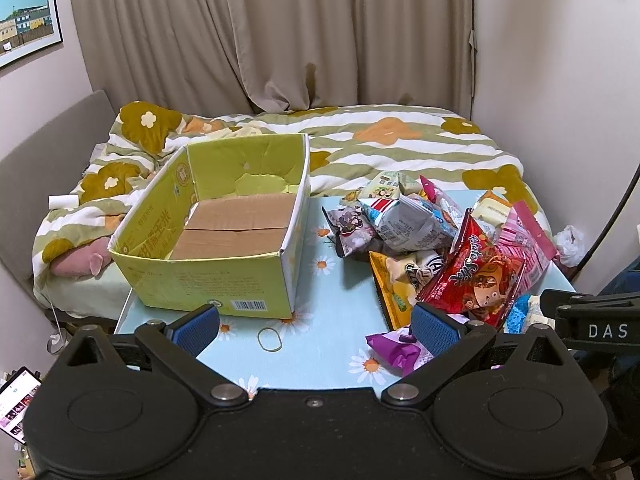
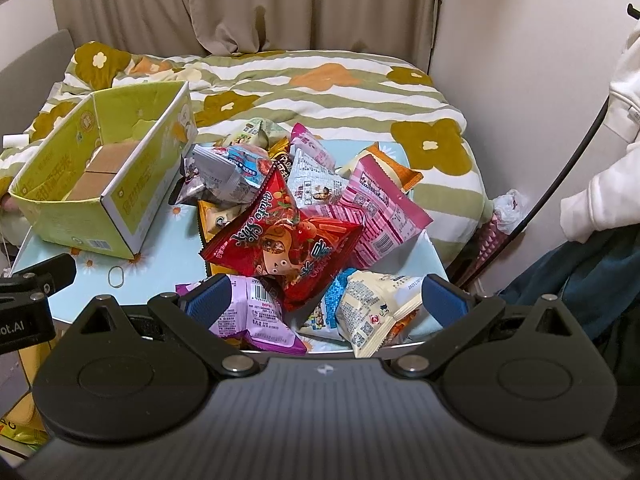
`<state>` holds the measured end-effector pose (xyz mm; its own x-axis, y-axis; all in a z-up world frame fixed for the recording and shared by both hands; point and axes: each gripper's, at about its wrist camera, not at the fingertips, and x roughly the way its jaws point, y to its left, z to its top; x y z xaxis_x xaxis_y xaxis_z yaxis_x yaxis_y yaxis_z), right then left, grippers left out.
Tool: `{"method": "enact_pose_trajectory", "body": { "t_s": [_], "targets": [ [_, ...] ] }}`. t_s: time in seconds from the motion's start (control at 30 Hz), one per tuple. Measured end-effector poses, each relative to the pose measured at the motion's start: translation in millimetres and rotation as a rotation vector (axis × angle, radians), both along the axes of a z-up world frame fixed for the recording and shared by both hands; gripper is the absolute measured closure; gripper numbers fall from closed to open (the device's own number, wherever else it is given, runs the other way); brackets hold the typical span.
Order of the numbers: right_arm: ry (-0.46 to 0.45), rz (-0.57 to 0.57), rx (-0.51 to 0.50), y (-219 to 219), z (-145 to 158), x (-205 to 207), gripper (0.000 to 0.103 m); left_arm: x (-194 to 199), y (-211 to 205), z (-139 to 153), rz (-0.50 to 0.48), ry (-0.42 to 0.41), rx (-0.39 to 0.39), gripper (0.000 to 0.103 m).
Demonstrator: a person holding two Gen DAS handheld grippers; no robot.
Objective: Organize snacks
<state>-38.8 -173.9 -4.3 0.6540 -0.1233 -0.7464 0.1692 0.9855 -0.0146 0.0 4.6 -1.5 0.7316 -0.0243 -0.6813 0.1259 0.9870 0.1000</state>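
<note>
Left wrist view gives me the full inside of the cardboard box (image 1: 224,236): one box, open at the top, standing on the left part of the tabletop (image 1: 320,344) with only its brown bottom flaps showing inside. From here I also see a phone (image 1: 18,404) at the lower left edge and a framed picture (image 1: 26,16) on the wall. My left hand-held gripper (image 1: 316,326) hangs over the near edge with its blue pads spread wide and nothing between them; one rubber band (image 1: 270,339) lies on the tabletop just ahead of it.

The right wrist view looks down onto the snack pile (image 2: 304,216), heaped on the right part of the tabletop beside the box. On top lies one red bag (image 2: 284,240), with one pink striped bag (image 2: 380,216) behind it, one purple packet (image 2: 260,316) and one cream packet (image 2: 380,304) at the near edge. I cannot count the whole pile; packets overlap. My right hand-held gripper (image 2: 326,300) is spread wide over those near packets, gripping none. Only this view shows a person's white sleeve (image 2: 608,160) at the right.
</note>
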Motion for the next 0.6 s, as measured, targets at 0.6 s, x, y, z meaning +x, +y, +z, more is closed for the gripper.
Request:
{"method": "enact_pose_trajectory", "body": {
  "t_s": [0.6],
  "targets": [
    [0.001,-0.004,0.000,0.0,-0.1,1.3,0.000,1.3,2.7,0.1,0.002,0.002,-0.008,0.000]
  ]
}}
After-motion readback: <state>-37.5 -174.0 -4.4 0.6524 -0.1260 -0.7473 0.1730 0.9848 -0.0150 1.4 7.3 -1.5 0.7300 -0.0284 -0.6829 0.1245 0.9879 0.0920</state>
